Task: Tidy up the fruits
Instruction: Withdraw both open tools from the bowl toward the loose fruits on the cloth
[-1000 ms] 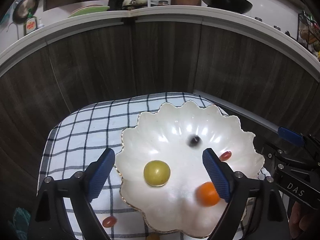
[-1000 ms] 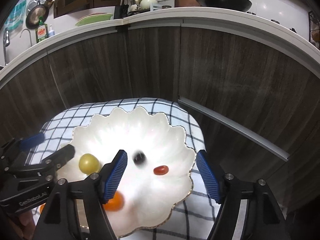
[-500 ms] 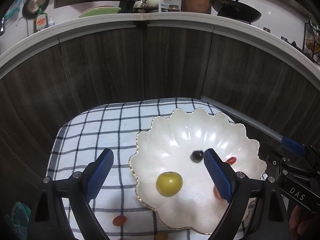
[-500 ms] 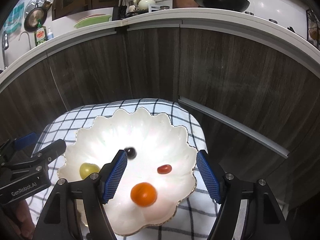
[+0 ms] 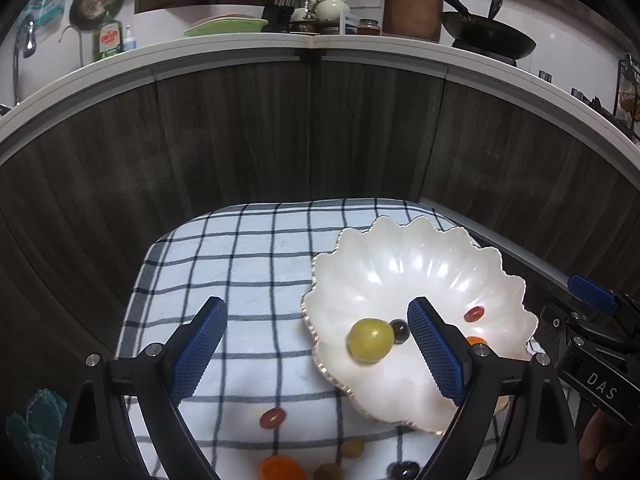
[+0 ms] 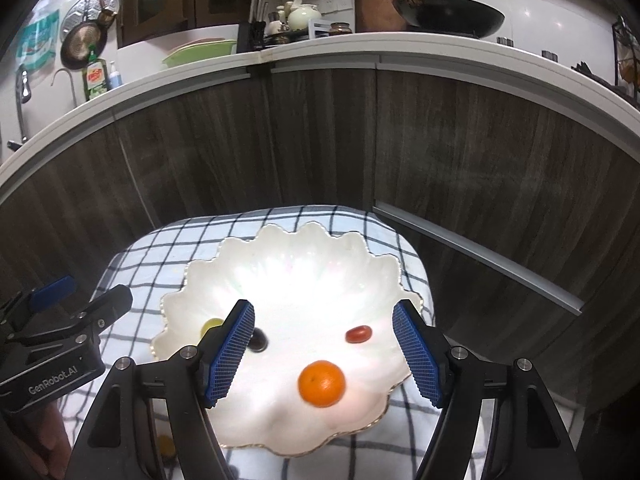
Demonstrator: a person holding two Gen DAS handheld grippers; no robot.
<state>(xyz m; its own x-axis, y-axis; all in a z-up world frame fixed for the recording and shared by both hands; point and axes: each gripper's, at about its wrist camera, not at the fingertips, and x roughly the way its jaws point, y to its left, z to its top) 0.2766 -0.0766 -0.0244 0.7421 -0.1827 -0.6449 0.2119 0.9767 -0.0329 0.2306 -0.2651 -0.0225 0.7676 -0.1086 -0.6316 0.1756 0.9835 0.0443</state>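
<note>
A white scalloped bowl [image 5: 416,264] [image 6: 296,276] rests on a checked cloth [image 5: 248,248] [image 6: 136,256]. Inside it lie a yellow-green fruit [image 5: 370,339] [image 6: 209,325], a dark grape [image 5: 399,330] [image 6: 258,340], a red cherry tomato [image 5: 474,313] [image 6: 359,333] and an orange fruit [image 6: 321,383] [image 5: 475,340]. My left gripper [image 5: 316,352] hangs open above the bowl's left rim, holding nothing. My right gripper [image 6: 324,350] is open over the bowl with nothing between its pads. On the cloth in front lie a red tomato [image 5: 273,418], an orange fruit [image 5: 282,467] and several other small fruits.
Dark wood cabinet fronts [image 5: 280,140] curve close behind the cloth under a white counter [image 5: 320,44] carrying a wok, dishes and a soap bottle. A metal rail [image 6: 476,256] runs along the right. A hand shows at the lower corner of each view.
Both grippers drew back from the bowl, the left one also shifting left over the cloth. The orange fruit rolled across the bowl floor. More loose fruit came into view on the cloth.
</note>
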